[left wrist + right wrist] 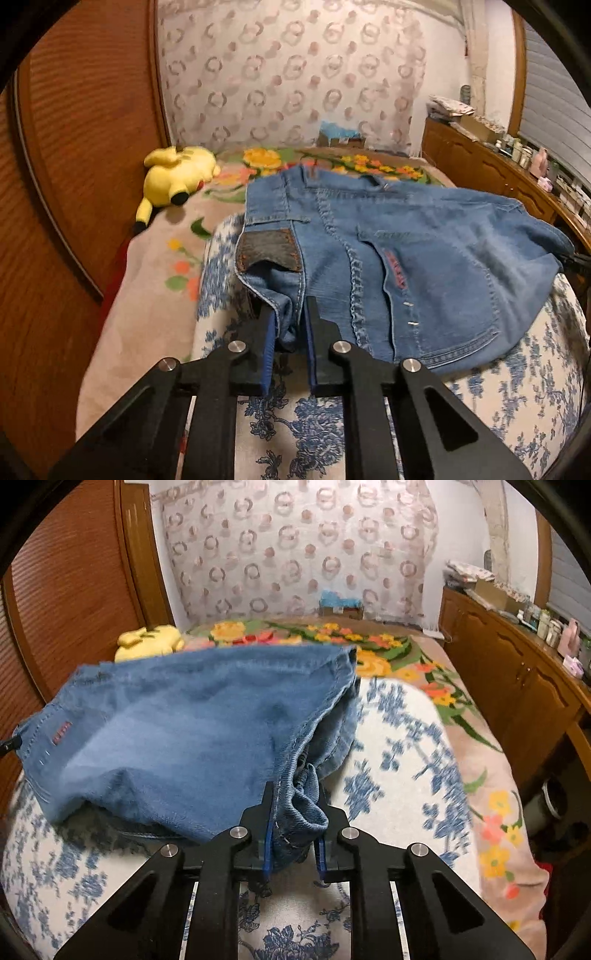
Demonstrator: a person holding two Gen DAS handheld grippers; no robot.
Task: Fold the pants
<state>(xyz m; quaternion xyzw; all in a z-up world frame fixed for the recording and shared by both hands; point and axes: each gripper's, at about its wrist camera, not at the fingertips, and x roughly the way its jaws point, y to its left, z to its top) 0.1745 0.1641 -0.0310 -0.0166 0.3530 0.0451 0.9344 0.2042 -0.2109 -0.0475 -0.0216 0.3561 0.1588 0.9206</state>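
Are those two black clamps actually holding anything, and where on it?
Yes. Both hold the blue jeans. The left gripper pinches a bunched edge near the waistband patch; the right gripper pinches gathered denim at the opposite near edge.

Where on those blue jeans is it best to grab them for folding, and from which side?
Probably at the near corners of the jeans, coming in low from the near edge of the bed. The denim bunches into thick hems there, giving something to pinch, while the middle lies broad and flat. The left gripper and right gripper are each shut on such a bunch.
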